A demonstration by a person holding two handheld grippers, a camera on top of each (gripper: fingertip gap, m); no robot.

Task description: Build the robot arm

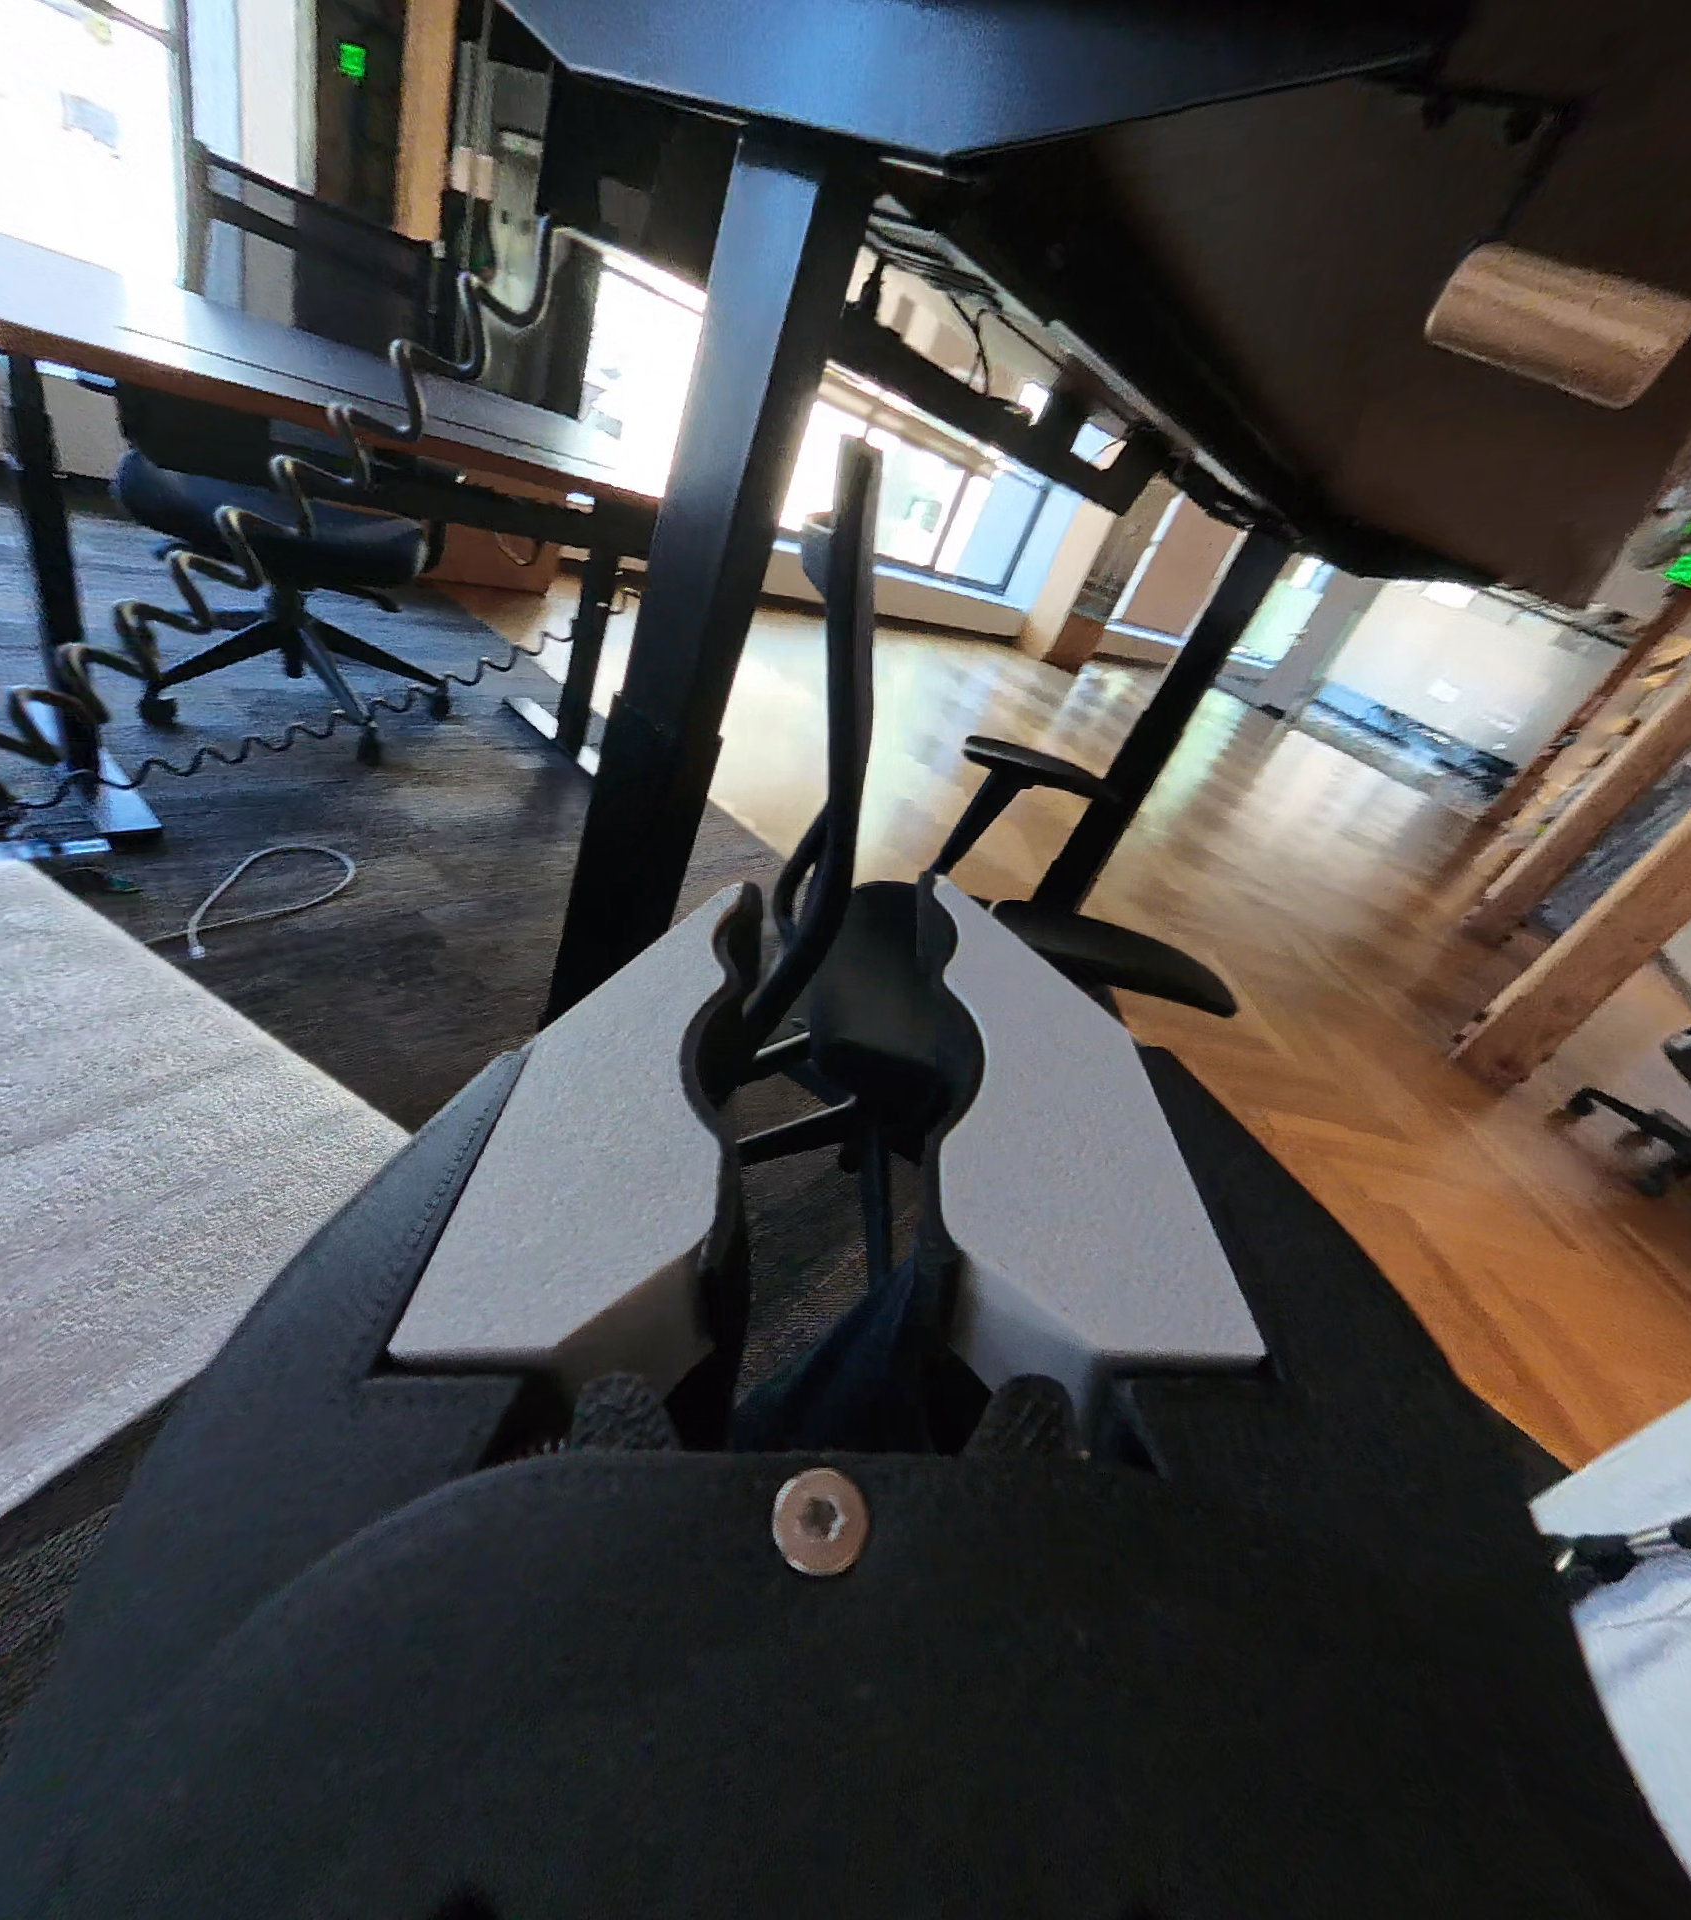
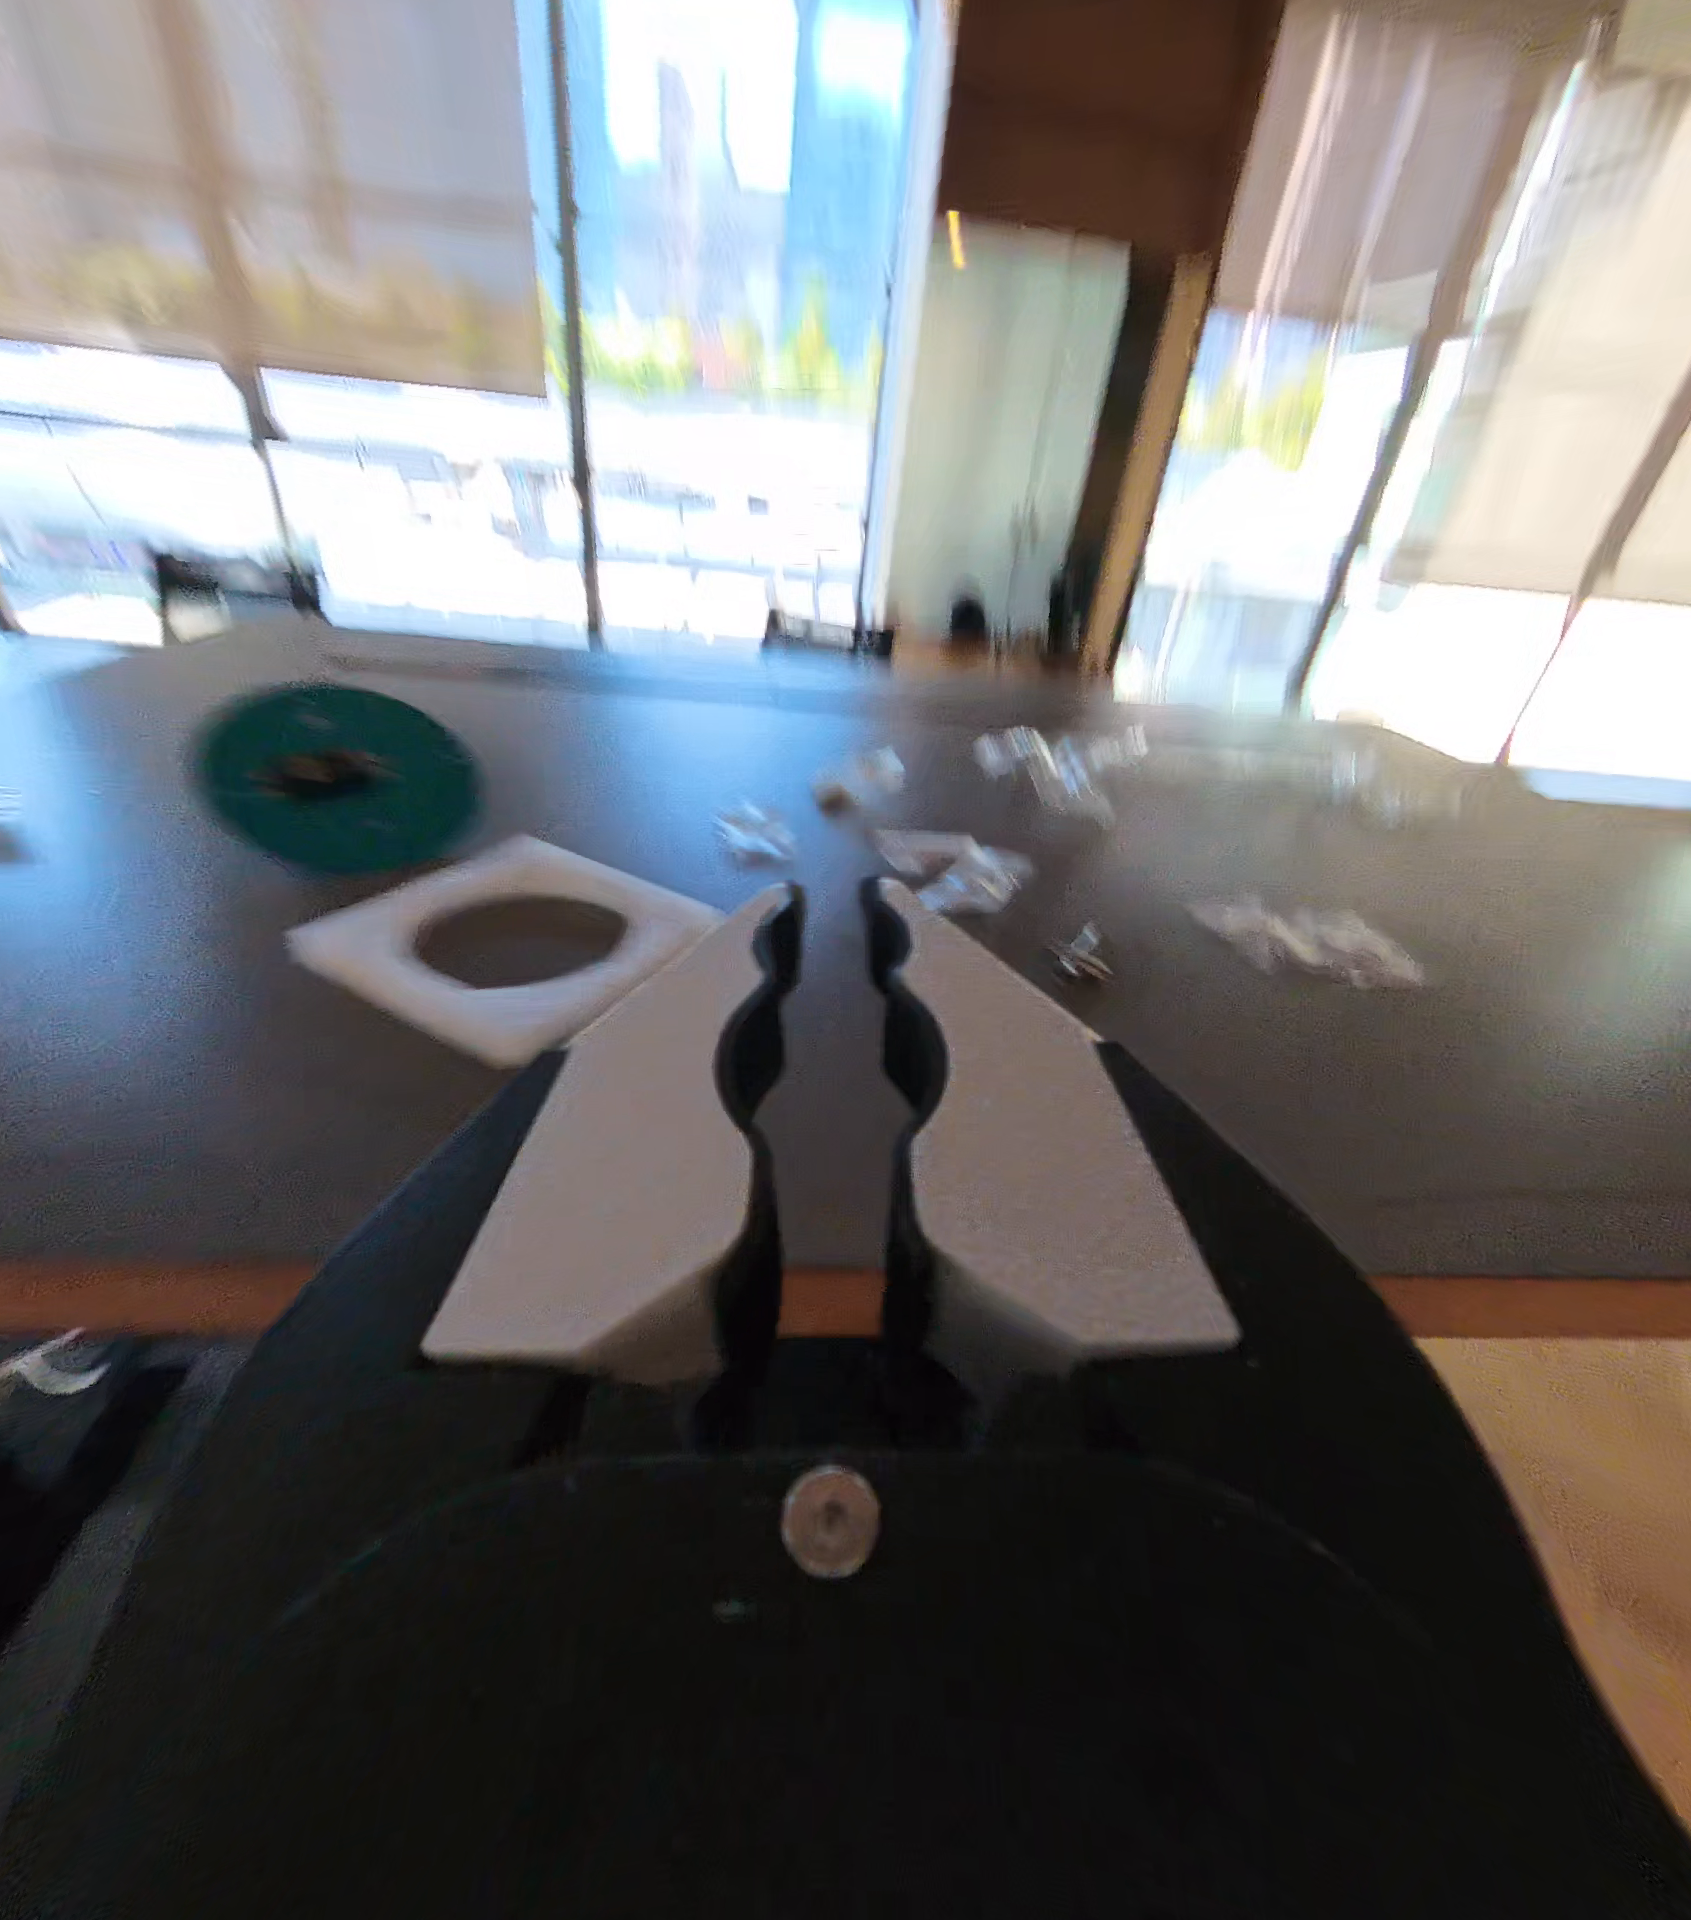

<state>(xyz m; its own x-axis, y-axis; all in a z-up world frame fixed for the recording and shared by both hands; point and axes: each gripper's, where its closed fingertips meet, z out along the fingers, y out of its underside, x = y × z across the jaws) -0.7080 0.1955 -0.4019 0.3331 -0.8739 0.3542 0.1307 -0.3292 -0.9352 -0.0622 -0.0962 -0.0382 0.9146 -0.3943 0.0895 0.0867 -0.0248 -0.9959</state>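
Note:
In the left wrist view my left gripper (image 1: 841, 894) is held low, beneath a black desk (image 1: 1028, 73). It is shut on a black block-shaped plug or adapter (image 1: 872, 987), which sits in the rounded notch between the grey fingers (image 1: 602, 1122). The plug's black cord (image 1: 851, 644) rises from the jaws. In the right wrist view my right gripper (image 2: 833, 894) hovers above a dark table (image 2: 197, 1091). Its jaws stand a narrow way apart with nothing between them. A white square foam piece with a round hole (image 2: 508, 940) lies just left of its tips. A green disc (image 2: 339, 774) lies behind that.
Several small clear plastic bags (image 2: 966, 868) lie scattered right of the right gripper's tips. The right view is motion-blurred. A black desk leg (image 1: 716, 540), office chairs (image 1: 1111, 945), a coiled black cable (image 1: 197, 582), a white cable on the carpet (image 1: 269, 883) and a grey surface (image 1: 41, 1091) surround the left gripper. The grippers' ends are close to 80 cm from one another.

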